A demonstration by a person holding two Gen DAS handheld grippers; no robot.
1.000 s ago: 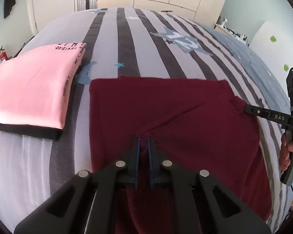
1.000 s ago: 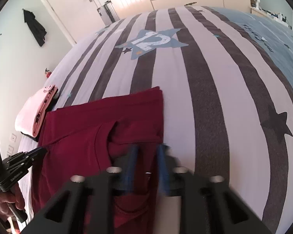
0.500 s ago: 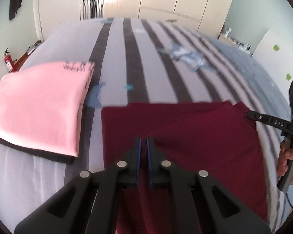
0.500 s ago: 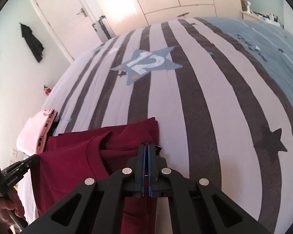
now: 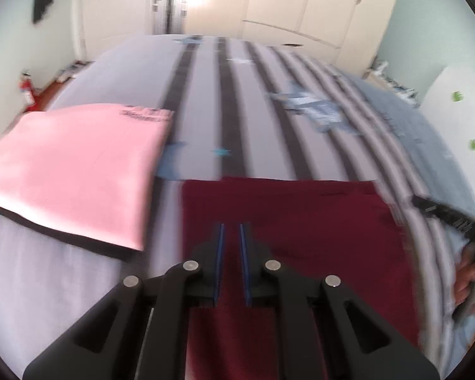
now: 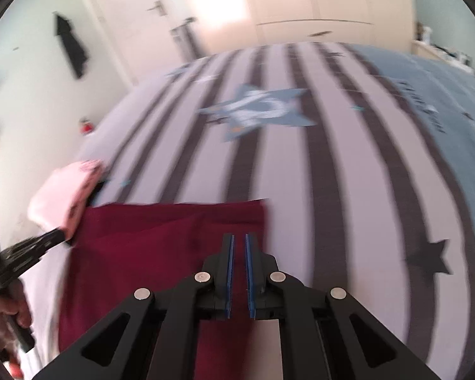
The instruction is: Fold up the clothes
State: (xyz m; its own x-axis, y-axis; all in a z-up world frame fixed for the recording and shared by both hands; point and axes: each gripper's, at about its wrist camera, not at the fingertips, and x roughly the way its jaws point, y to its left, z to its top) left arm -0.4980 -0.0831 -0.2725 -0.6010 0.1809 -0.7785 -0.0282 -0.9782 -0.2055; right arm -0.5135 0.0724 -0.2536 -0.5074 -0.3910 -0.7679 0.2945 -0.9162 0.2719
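Striped bed (image 6: pixel 316 174): both claws, left (image 5: pixel 231 226) and right (image 6: pixel 239 237), parting empty over folded maroon shirt (image 5: pixel 300 221). Fold released; next, likely stack it on the pink pile (image 5: pixel 76 167).

You let go of the shirt with both grippers

Your left gripper (image 5: pixel 231 226) and right gripper (image 6: pixel 239 237) lifted off the maroon shirt (image 5: pixel 300 221); their jaws were opening with nothing between, and the raised fold was lying flat.

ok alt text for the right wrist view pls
A maroon shirt lies folded on a striped bedspread, with the right gripper above its right edge, fingers opening and empty. At left, the left gripper reaches toward the shirt beside a folded pink garment.
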